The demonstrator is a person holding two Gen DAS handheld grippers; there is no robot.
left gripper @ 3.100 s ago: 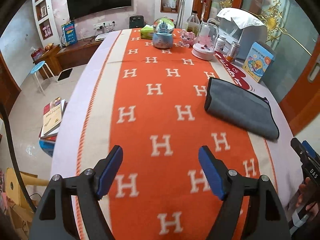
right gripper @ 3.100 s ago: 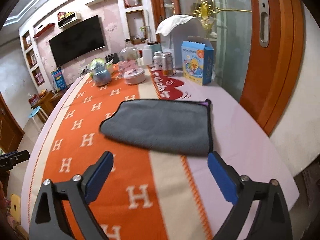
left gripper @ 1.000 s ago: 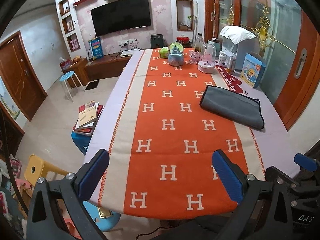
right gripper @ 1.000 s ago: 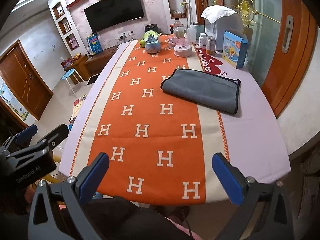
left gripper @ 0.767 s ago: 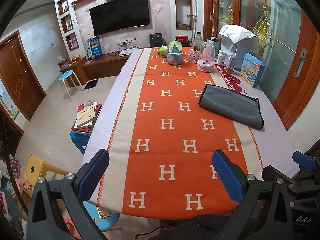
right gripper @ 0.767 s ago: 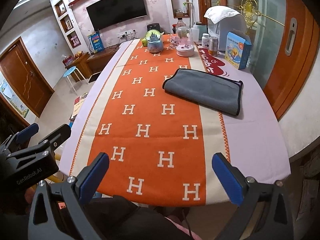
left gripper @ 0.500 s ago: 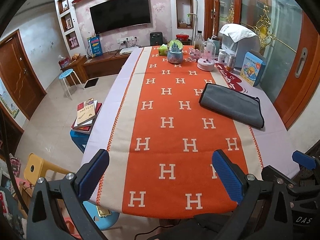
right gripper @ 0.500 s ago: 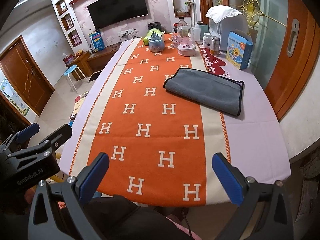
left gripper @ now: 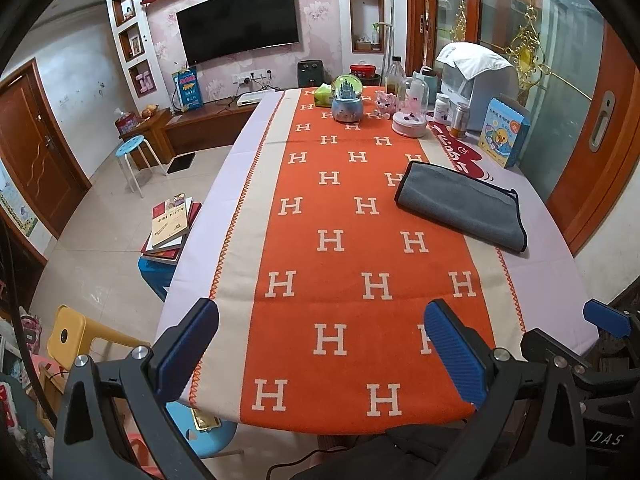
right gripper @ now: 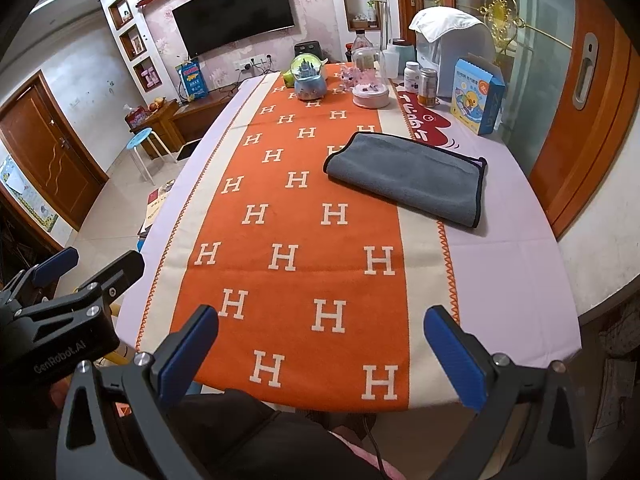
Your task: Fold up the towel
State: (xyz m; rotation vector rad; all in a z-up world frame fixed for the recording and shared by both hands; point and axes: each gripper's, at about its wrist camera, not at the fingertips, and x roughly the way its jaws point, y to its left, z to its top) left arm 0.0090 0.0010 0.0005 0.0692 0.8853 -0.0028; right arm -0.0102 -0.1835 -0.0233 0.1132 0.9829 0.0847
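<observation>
A grey towel (left gripper: 464, 205) lies folded flat on the right side of the table, partly on the orange H-patterned cloth (left gripper: 344, 240); it also shows in the right wrist view (right gripper: 408, 174). My left gripper (left gripper: 320, 350) is open and empty, held back over the table's near edge. My right gripper (right gripper: 320, 354) is open and empty, also at the near edge, well short of the towel. Each gripper shows at the edge of the other's view.
At the table's far end stand a snow globe (left gripper: 347, 100), a pink domed box (left gripper: 409, 120), bottles, cans and a blue carton (left gripper: 503, 134). A water dispenser (right gripper: 452, 44) stands behind. Books (left gripper: 170, 226) and stools are on the floor at the left.
Both grippers pulled back from beside the towel to the table's near edge about 3 s ago. In the last second almost nothing has moved. The towel lies as before.
</observation>
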